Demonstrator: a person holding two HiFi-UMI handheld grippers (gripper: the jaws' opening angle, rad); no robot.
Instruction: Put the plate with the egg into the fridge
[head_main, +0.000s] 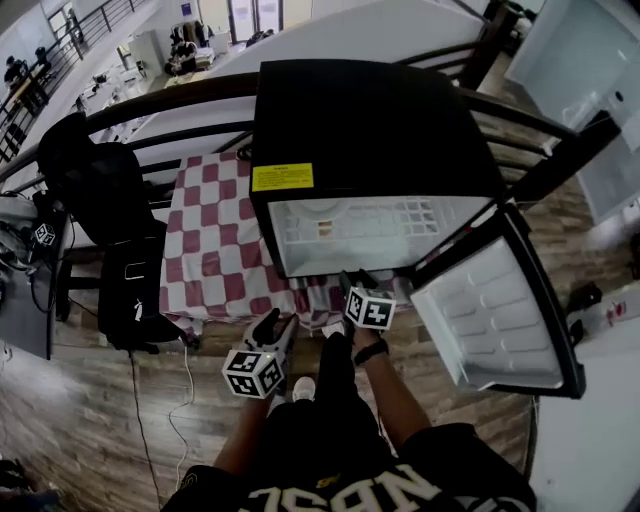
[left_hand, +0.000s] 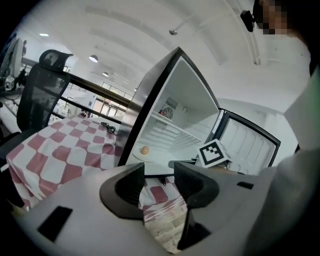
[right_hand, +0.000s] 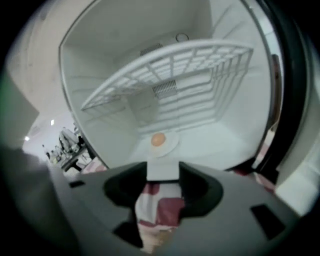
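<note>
Right gripper (right_hand: 162, 182): jaws wide apart, nothing between them, only checked cloth (right_hand: 167, 207) seen through the gap. It sits at the fridge (head_main: 370, 130) opening. Left gripper (left_hand: 159, 175): jaws also apart, empty, lower and left of the right one, outside the fridge. Plate (right_hand: 161, 146) with egg (right_hand: 158, 139) on it lies on the fridge floor, under the wire shelf (right_hand: 170, 75), near the front, apart from both grippers. Fridge door (head_main: 500, 320) swung open to the right. Fridge stands on the cloth-covered table; black chair (head_main: 90, 180) at left.
</note>
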